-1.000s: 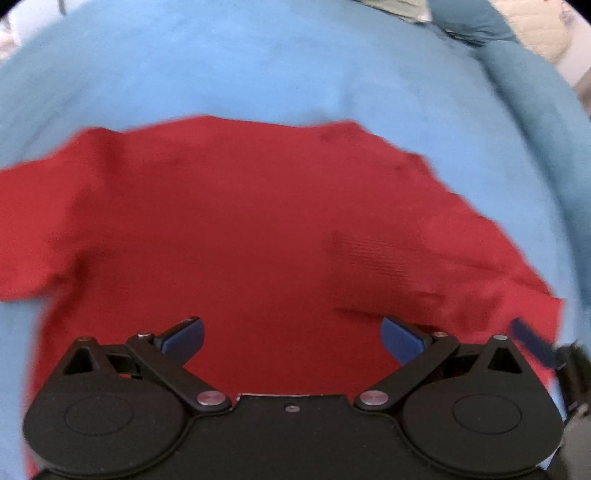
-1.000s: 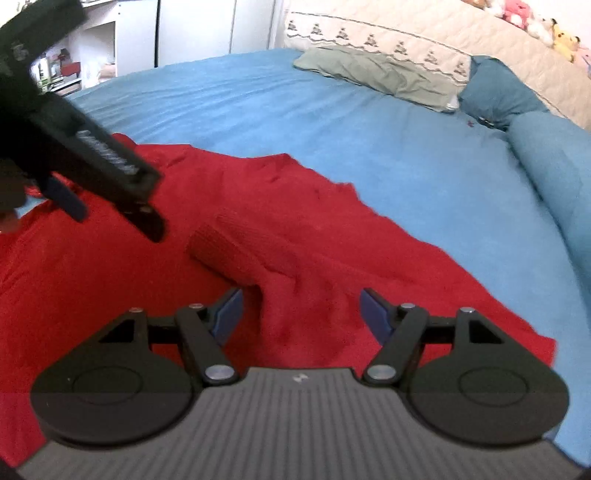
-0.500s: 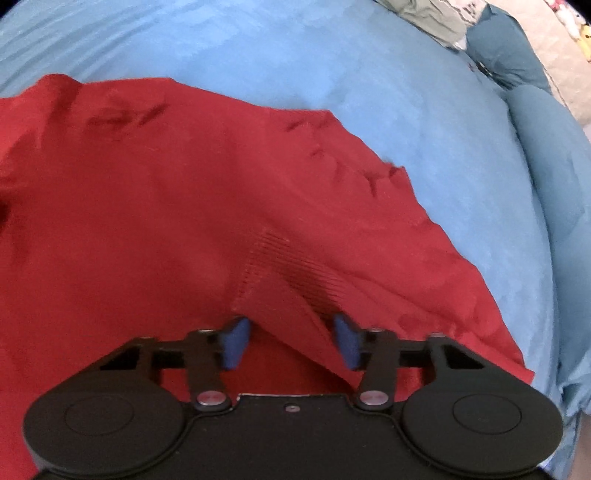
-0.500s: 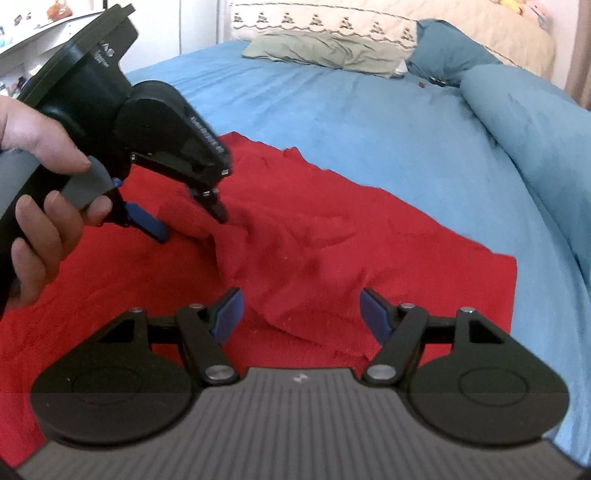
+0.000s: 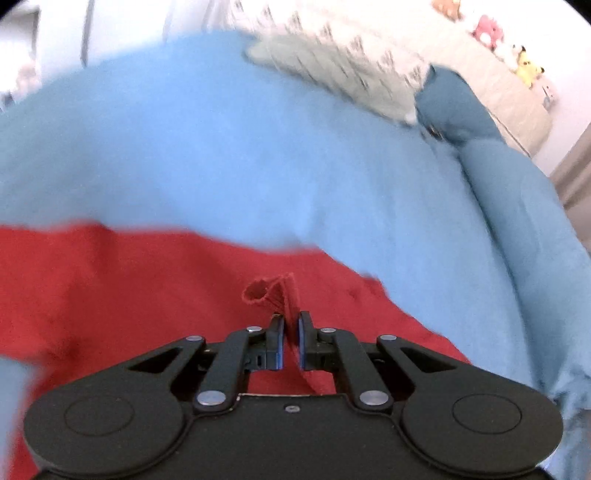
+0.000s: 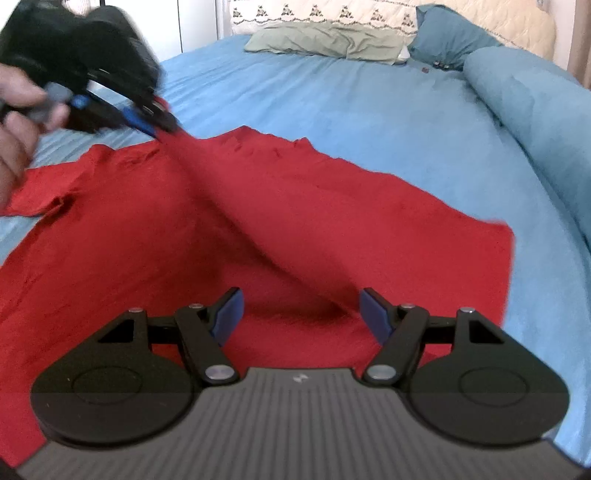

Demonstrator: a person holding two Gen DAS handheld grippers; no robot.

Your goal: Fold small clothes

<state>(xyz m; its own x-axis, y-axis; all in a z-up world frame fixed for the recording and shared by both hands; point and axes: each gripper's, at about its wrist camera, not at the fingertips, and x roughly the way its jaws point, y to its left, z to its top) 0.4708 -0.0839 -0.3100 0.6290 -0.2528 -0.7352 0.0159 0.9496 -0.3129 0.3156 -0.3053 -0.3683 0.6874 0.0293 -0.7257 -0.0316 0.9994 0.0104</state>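
A red knit sweater [image 6: 351, 221] lies spread on the blue bedsheet [image 6: 369, 103]. My left gripper [image 5: 290, 321] is shut on the ribbed cuff [image 5: 266, 291] of one sleeve, and the cuff sticks up past the pads. In the right wrist view the left gripper [image 6: 162, 129] is raised at the upper left, with a hand [image 6: 14, 129] on it. The sleeve [image 6: 229, 199] runs taut from it down across the sweater's body. My right gripper [image 6: 299, 306] hovers open over the sweater's near part, nothing between its fingers.
A grey-green pillow [image 6: 325, 40] and a teal pillow [image 6: 450, 33] lie at the head of the bed. A rolled blue duvet [image 6: 535, 103] runs along the right side. Plush toys [image 5: 524, 62] sit on the headboard. White cupboards stand at the far left.
My left gripper closed on the sleeve cuff and lifted it up and away, pulling the sleeve taut. The right gripper shifted sideways earlier, then held still, open.
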